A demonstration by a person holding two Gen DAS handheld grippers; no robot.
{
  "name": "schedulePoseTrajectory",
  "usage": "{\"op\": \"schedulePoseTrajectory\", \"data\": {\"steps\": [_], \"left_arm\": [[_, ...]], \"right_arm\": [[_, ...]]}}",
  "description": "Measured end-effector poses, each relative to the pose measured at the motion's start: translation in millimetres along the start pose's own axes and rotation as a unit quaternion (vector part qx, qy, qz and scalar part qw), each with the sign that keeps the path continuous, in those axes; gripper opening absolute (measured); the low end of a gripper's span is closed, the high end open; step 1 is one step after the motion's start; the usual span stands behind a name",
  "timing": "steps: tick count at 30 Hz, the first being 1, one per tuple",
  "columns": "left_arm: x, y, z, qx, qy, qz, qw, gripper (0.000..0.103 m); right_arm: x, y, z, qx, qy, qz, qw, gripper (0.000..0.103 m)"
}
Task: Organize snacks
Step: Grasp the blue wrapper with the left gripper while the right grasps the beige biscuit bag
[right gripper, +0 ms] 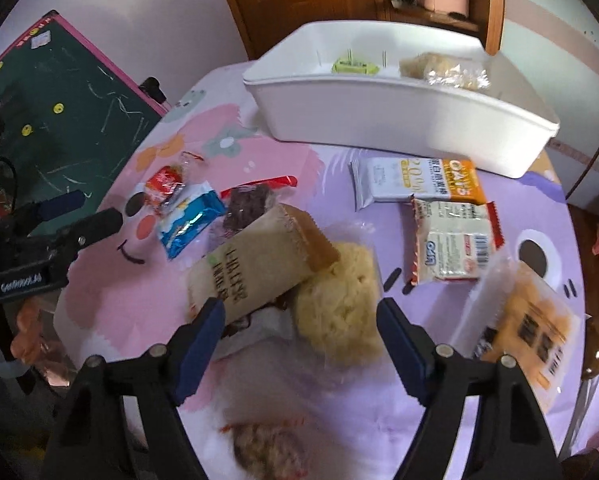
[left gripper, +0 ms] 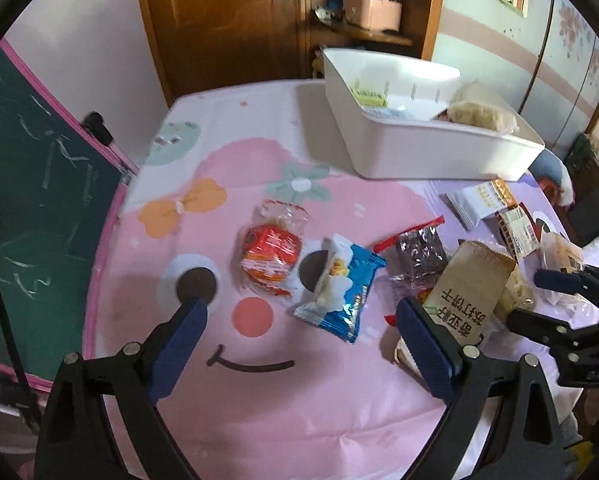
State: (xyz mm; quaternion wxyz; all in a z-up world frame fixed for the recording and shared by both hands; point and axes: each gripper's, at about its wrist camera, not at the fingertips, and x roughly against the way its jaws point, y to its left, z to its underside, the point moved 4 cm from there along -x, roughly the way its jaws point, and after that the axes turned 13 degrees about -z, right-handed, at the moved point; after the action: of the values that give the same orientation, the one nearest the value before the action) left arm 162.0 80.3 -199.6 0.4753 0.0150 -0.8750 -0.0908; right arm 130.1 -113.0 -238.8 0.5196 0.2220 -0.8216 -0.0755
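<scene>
Both grippers hang over the tabletop, fingers apart, gripping nothing. The right gripper straddles a yellow pastry in clear wrap beside the brown packet. It looks light, soft and crushable; take it gently across its middle. The left gripper frames the blue packet.

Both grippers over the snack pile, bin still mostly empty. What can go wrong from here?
1. The brown cracker pack lies across the pale pastry in clear wrap; the right gripper, open above both, may catch two or nudge the stack.
2. The pastry looks soft and may crush.
3. The left gripper is open close beside the right one, so they may collide.
</scene>
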Motion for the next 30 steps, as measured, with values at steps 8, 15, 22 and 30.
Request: {"op": "schedulePoseTrajectory", "data": {"steps": [8, 15, 22, 30], "left_arm": [[-42.4, -19.6, -3.0, -0.021, 0.056, 0.027, 0.9978, 0.067], [-68.2, -27.5, -5.6, -0.014, 0.093, 0.05, 0.9944, 0.059], [-78.2, -36.5, -5.0, -0.038, 0.095, 0.042, 0.9939, 0.059], [-77.5, -48.7, -10.1, -0.084, 0.072, 0.035, 0.9932, 0.033]], "right_arm": [[-20.0, 7.2, -17.4, 0.031, 0.001, -0.008, 0.999, 0.073], [-29.6, 12.7, -30.7, 0.048, 0.002, -0.04, 0.998, 0.047], [-33.8, 17.4, -33.4, 0.091, 0.036, -0.043, 0.994, 0.046], [-16.8, 26.3, -30.3, 0.053, 0.046, -0.021, 0.997, 0.046]]}}
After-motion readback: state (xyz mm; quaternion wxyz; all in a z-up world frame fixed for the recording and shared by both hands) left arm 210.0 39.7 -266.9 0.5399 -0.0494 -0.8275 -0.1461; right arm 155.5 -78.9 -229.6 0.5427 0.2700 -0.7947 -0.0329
